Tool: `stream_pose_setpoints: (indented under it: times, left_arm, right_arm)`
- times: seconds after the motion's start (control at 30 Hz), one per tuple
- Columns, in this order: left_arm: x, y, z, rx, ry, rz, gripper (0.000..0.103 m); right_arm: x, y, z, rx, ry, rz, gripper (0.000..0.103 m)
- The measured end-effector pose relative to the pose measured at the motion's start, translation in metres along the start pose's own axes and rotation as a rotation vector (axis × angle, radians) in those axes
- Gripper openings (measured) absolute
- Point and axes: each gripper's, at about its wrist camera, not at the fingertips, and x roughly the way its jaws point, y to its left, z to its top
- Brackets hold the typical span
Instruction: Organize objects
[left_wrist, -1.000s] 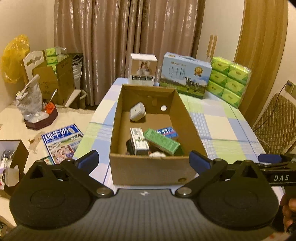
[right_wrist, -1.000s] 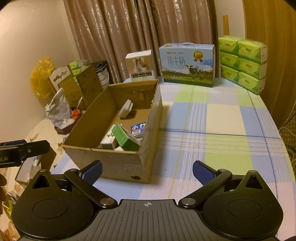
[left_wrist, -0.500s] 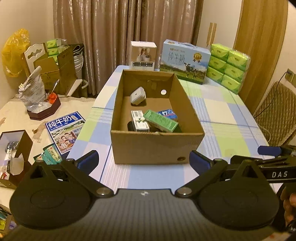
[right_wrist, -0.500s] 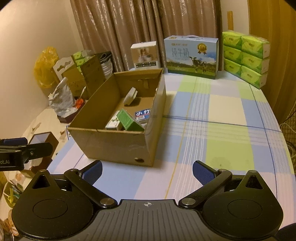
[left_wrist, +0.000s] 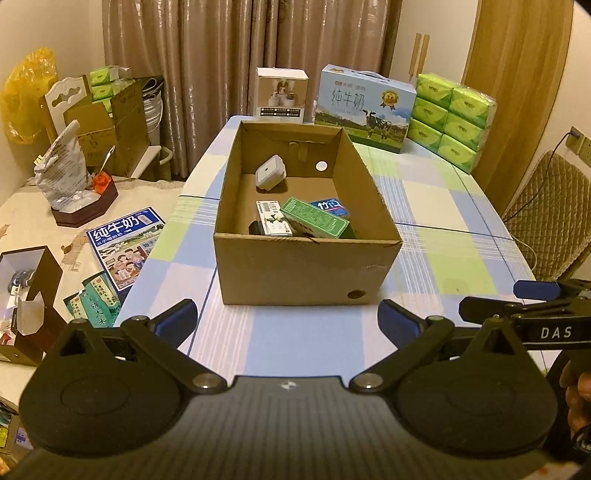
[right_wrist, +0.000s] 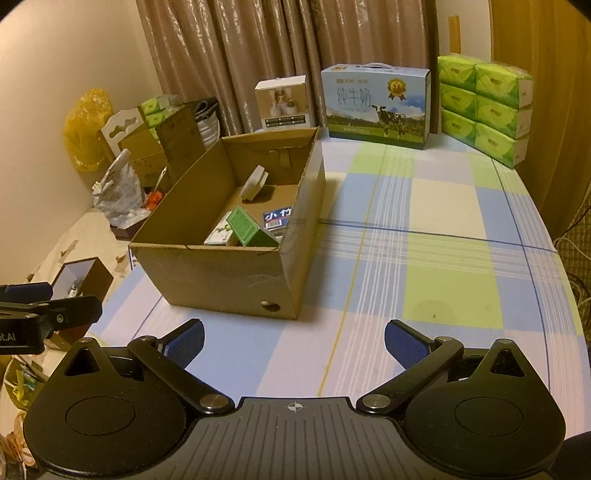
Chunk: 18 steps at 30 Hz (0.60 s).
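Left wrist view: cardboard box (left_wrist: 306, 269) at frame centre on the checked table (left_wrist: 436, 206), containing green carton (left_wrist: 314, 218), white carton (left_wrist: 273, 218) and white device (left_wrist: 270, 174), apparently gathered for tidying. Left gripper (left_wrist: 288, 321) and right gripper (right_wrist: 294, 341): both spread, empty, short of the box.

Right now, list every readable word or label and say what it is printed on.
"纯牛奶": milk carton at the table's far end.
"纯牛奶": blue leaflet on the side table.
"DAS": right gripper's body, in the left wrist view.
"小竹": blue pack in the cardboard box.
Green box, white box: print too small.
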Motion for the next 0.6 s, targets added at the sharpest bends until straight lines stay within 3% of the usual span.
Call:
stream_pose_setpoints:
  times: [0.6]
  left_arm:
    - [0.0056,-0.0047,-0.0007,0.010,0.009,0.001,0.102]
  right_arm:
    - [-0.0025,-0.0024,0.0028,0.008,-0.005,-0.001,0.101]
